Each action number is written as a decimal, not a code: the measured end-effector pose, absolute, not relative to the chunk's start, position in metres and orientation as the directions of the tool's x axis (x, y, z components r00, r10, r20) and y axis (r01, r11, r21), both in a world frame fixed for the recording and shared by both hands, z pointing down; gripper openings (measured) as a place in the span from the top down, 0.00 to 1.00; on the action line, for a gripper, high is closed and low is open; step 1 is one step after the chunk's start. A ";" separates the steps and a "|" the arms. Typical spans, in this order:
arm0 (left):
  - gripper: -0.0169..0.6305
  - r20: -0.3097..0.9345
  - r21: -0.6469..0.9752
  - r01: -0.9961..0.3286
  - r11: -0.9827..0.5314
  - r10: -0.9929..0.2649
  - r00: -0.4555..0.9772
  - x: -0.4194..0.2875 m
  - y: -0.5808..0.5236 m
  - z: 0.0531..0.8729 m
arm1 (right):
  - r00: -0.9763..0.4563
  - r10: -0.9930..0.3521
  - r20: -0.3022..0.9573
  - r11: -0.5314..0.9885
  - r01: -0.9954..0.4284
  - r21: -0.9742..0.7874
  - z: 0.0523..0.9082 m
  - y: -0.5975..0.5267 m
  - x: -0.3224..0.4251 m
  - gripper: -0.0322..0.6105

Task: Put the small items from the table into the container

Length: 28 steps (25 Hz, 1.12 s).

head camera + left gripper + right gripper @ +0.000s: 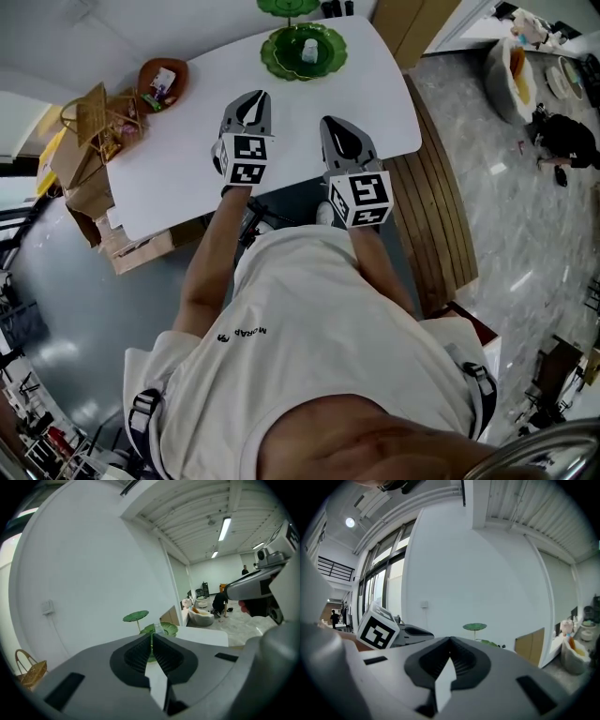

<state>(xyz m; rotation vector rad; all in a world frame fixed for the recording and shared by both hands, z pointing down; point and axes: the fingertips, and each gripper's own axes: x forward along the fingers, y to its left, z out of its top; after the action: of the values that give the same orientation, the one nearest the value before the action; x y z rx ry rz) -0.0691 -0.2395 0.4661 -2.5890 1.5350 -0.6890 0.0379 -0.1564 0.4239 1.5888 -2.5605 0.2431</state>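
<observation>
On the white table a green leaf-shaped dish stands at the far edge with a small clear item in it. A brown bowl at the far left holds a few small items. My left gripper hovers over the table's near middle, its jaws together and empty. My right gripper is beside it, shut and empty too. In the left gripper view the jaws point at the green dish. In the right gripper view the jaws meet, with a green leaf beyond them.
A wicker basket and cardboard boxes crowd the table's left end. A curved wooden bench runs along the right side. A person crouches on the floor far right. The person's torso fills the lower head view.
</observation>
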 end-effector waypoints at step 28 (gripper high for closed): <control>0.97 0.294 -0.021 -0.960 -0.280 -0.919 0.261 -0.157 -0.169 0.479 | -0.564 -0.797 0.214 0.561 -0.824 -0.081 0.436 -0.149 -0.035 0.95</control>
<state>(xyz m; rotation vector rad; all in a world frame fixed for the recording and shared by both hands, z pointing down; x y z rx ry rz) -0.1567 -0.1691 0.4786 -2.6183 1.9711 -0.4143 -0.0352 -0.1492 0.4358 1.3799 -2.6382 0.2571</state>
